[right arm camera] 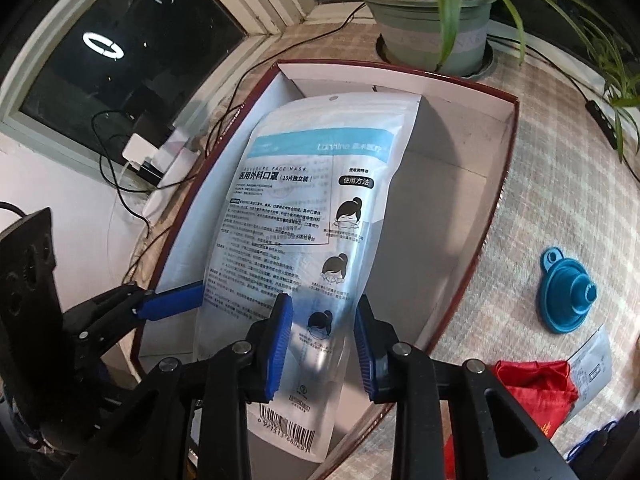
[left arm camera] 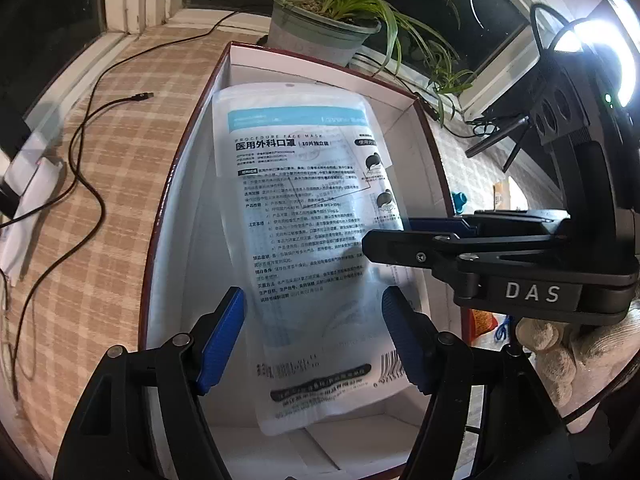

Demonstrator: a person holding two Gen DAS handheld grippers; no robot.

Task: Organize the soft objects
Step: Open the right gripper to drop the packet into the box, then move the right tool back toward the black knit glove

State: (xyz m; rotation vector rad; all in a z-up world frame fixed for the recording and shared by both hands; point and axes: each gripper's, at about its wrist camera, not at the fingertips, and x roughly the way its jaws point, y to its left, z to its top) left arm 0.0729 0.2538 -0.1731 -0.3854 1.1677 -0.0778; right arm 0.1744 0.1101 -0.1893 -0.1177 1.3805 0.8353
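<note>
Left wrist view: mask pack [left arm camera: 308, 248] lies flat inside box [left arm camera: 160, 216], print side up. Left gripper [left arm camera: 312, 340] hangs over its near end, jaws wide, pads clear of the pack. Right gripper [right arm camera: 322, 350] sits partly open above the pack, not pinching it. Box rests on checked cloth [left arm camera: 104, 240]. Plant pot [left arm camera: 316, 32] behind; blue funnel [right arm camera: 568, 296] and red bag [right arm camera: 536, 392] to its right.

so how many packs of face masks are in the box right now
1. A single face mask pack lies flat inside the red-rimmed box, along its left side. Nothing else shows in the box, though something thin could be hidden beneath the pack.
</note>
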